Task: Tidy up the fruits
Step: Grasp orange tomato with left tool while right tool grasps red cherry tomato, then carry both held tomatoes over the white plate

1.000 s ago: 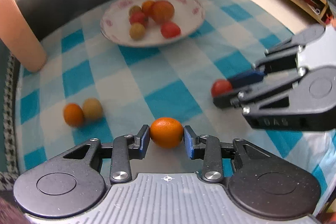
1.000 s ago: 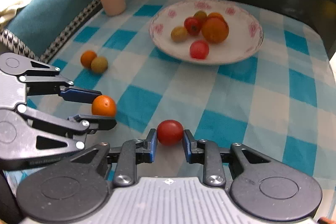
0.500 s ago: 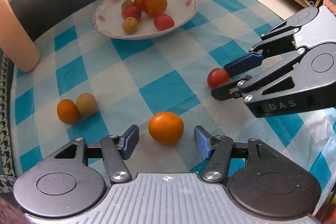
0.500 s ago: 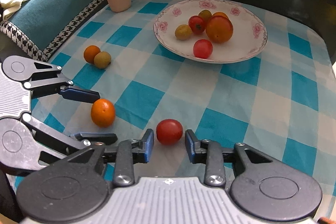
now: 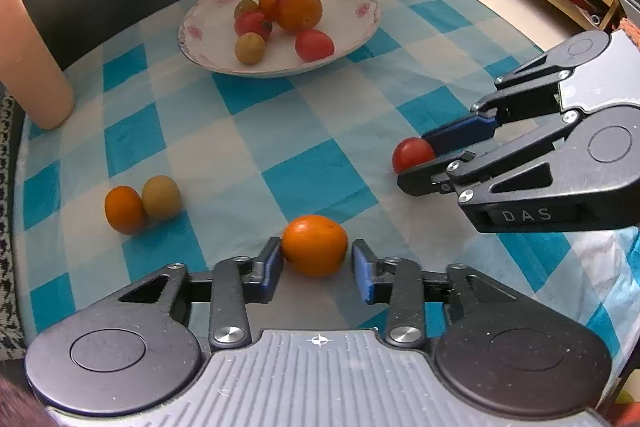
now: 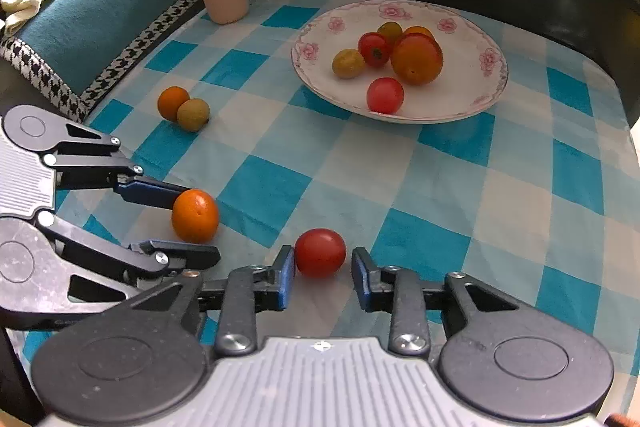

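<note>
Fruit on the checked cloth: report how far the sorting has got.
Done: six fruits already lie on the plate. In hand: the left gripper brackets the orange, the right gripper brackets the red tomato; both jaws stand open, with gaps showing, so neither fruit is gripped yet. Left: the small orange and the tan fruit touching on the cloth.

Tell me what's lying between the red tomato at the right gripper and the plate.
Nothing: in the right wrist view only bare checkered cloth lies between the red tomato and the plate.
</note>
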